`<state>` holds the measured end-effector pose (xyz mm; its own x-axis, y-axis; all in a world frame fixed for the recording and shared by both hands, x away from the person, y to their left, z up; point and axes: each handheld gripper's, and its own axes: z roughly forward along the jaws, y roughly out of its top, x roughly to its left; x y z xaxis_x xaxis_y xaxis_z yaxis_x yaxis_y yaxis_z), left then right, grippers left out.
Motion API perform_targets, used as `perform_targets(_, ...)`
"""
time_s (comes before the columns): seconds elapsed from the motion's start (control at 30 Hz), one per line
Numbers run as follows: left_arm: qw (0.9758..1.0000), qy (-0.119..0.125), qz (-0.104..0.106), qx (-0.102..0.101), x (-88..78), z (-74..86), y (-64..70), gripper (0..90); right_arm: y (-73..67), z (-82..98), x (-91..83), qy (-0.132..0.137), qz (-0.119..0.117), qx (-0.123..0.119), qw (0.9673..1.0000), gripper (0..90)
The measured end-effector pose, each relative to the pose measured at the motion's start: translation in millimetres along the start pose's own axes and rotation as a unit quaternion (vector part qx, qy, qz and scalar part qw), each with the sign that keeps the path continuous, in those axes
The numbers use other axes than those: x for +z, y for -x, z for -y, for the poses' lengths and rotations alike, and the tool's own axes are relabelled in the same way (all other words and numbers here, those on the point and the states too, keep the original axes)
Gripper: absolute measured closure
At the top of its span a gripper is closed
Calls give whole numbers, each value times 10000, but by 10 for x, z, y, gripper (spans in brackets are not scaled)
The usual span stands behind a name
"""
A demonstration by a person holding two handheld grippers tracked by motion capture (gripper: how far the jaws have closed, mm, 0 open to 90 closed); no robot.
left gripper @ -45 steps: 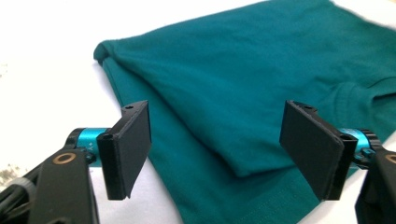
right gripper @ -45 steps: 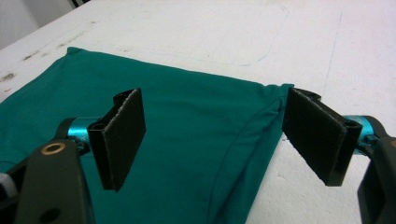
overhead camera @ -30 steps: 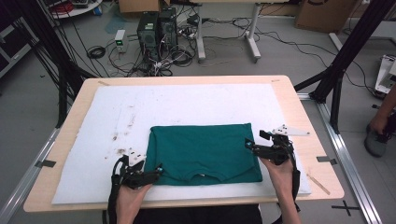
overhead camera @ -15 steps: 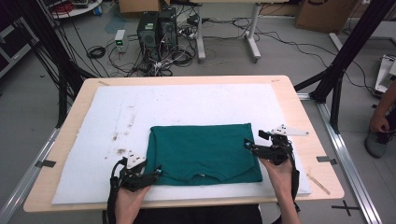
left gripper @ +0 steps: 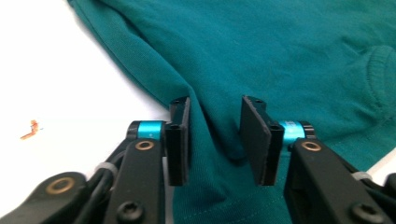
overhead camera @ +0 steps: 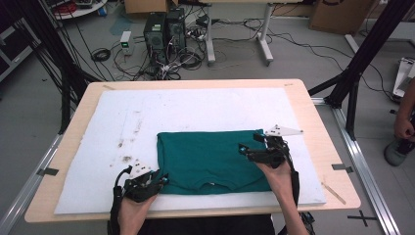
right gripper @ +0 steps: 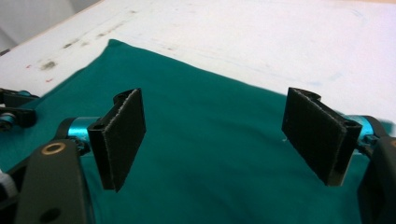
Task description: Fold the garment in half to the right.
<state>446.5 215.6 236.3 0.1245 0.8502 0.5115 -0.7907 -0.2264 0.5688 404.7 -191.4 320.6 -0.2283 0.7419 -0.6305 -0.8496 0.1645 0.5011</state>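
A dark green shirt lies folded flat on the white mat, its collar toward the near edge. My left gripper rests at the shirt's near left corner. Its jaws have just been closing, and a raised fold of the shirt stands between the pads, which still have a gap. My right gripper hovers over the shirt's right part, open wide, with only flat cloth seen beyond its pads.
The mat covers a wooden table and carries dark smudges at the left. A small orange scrap lies on the mat near the left gripper. Computer towers and cables sit on the floor beyond; a person's hand is at the far right.
My right gripper has shifted left from the shirt's right edge to over the cloth. The left gripper stayed in place while its jaws narrowed around a fold of the shirt.
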Motion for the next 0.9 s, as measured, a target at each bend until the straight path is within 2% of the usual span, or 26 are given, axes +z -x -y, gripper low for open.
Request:
perform_targets(0.07, 10000, 7, 48, 3, 2, 1, -3, 726, -43, -65, 69, -26, -66, -66, 10000, 220)
perform_targets(0.33, 9999, -12, 151, 22, 3, -4, -22, 757, -230, -268, 374, -313, -366, -303, 9984, 221)
perform_targets(0.47, 10000, -19, 83, 50, 2, -2, -18, 827, -313, -355, 559, -400, -555, -411, 9968, 221)
perform_targets(0.57, 9999, -28, 107, 14, 5, -5, -23, 849, -375, -418, 723, -493, -780, -375, 9950, 222)
perform_targets(0.67, 9999, -36, 141, -10, 7, -8, -35, 853, -484, -489, 907, -584, -845, -565, 9931, 240)
perform_targets(0.73, 9999, -26, 112, 27, 7, -5, -26, 853, -539, -528, 1027, -593, -947, -599, 9919, 241)
perform_targets(0.9, 9999, -24, 117, 13, 7, -5, -29, 852, -646, -609, 1275, -812, -1128, -679, 9880, 253)
